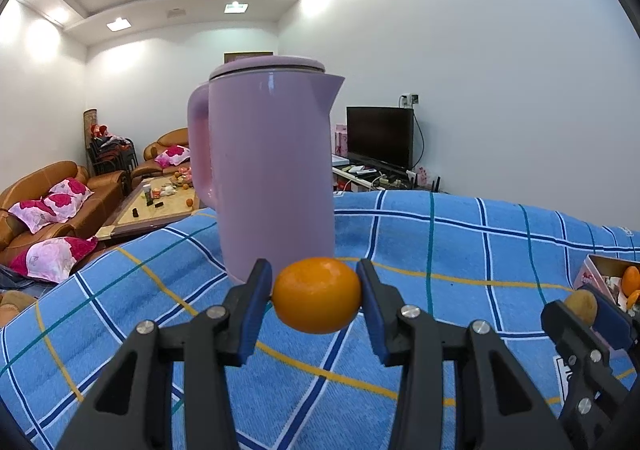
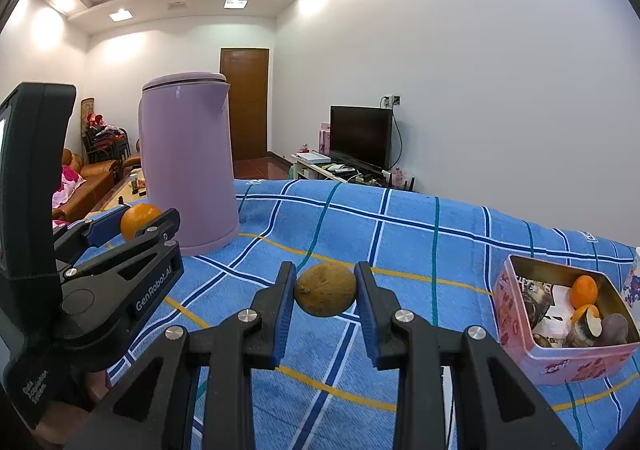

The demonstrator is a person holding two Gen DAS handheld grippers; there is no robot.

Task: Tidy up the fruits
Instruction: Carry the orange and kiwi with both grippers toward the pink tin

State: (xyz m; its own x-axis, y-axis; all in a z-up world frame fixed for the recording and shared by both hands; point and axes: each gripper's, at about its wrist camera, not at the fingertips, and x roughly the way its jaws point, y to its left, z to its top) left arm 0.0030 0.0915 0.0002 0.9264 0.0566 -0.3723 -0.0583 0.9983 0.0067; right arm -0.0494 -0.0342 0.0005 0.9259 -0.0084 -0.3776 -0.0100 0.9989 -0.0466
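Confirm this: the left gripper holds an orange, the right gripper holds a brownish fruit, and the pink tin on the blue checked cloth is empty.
Not quite. The pink tin is not empty: the right wrist view shows oranges and darker items inside. The rest stands: left gripper holds the orange, right gripper the brownish fruit, on the blue checked cloth.

You are facing pale walls [image 2: 480,69] under glowing ceiling lights [image 2: 120,15], with a brown door [image 2: 244,101], a dark television [image 2: 361,135] and orange sofas [image 1: 60,189] sitting beyond the checked blue cloth [image 2: 400,250].

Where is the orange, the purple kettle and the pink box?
orange [image 1: 317,294], left wrist view, middle of its peel.
purple kettle [image 1: 272,173], left wrist view, its front wall.
pink box [image 2: 516,316], right wrist view, its left outer wall.
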